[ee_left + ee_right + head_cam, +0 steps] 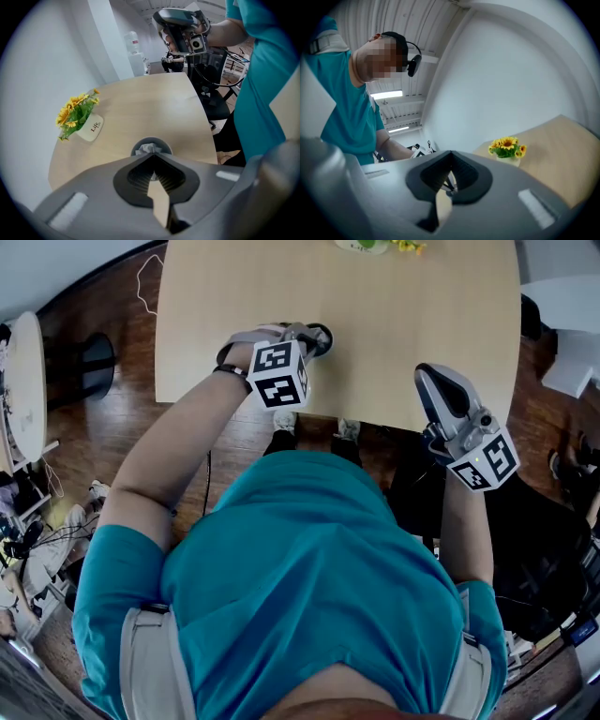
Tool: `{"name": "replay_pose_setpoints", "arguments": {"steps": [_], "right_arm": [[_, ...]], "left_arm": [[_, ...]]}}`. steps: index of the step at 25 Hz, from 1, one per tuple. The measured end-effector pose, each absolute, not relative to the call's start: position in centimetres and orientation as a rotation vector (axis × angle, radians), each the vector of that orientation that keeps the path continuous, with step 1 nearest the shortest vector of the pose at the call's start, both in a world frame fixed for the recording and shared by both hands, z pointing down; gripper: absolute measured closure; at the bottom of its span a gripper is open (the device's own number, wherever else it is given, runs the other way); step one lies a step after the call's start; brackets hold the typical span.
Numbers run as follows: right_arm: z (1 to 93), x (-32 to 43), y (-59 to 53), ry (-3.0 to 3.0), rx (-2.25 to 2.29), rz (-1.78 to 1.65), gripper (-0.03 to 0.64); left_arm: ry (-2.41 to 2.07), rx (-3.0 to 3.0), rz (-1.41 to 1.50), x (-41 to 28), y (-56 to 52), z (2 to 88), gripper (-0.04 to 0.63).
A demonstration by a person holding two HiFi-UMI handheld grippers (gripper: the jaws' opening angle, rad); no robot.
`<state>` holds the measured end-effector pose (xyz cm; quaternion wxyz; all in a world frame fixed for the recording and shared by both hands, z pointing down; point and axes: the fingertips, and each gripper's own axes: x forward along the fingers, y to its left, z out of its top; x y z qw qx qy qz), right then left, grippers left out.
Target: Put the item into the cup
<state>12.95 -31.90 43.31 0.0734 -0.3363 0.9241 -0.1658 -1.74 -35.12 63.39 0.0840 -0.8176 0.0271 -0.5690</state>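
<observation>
While the person leans over the light wooden bench (pixel 403 315), the left tongs (pixel 314 334) reach down to a dark round cup (pixel 322 334) that stands near the bench's near edge. In the left gripper view those tongs (pixel 153 154) are closed, their tips meeting right at the cup's (pixel 151 139) mouth. A crumpled white tissue (pixel 149 147) fills that mouth and rises to the tips, which pinch its top; a sliver of white shows between the ribbed pads. The wad is thus already inside the rim but not let go.

The right tongs (pixel 433 379) are held up in the air at the person's right side, over the bench's near edge and well apart from the cup. In the right gripper view they (pixel 452 153) are closed with nothing between them, pointing towards a white wall.

A white pot of yellow sunflowers (pixel 89 129) stands on the far side of the bench, well apart from the cup; it also appears in the right gripper view (pixel 506 147).
</observation>
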Motion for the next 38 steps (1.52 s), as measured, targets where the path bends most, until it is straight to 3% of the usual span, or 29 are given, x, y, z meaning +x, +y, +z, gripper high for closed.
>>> {"name": "replay_pose_setpoints", "arguments": {"steps": [23,33,38], "right_arm": [[43.4,14.3,-31.5,2.750,-1.032,-0.505,0.617],[42.7,15.3,-31.4,2.742,-1.015,-0.483,0.615],[41.2,15.9,-30.5,2.754,-0.978,-0.450,0.616]], "left_arm": [[0.034,-2.569,-1.793,0.4,-36.0,66.0,0.576],[0.270,-2.637,-1.673,0.0,-37.5,62.3,0.526],[0.572,-2.775,-1.449,-0.8,-37.8,56.2,0.515]]}}
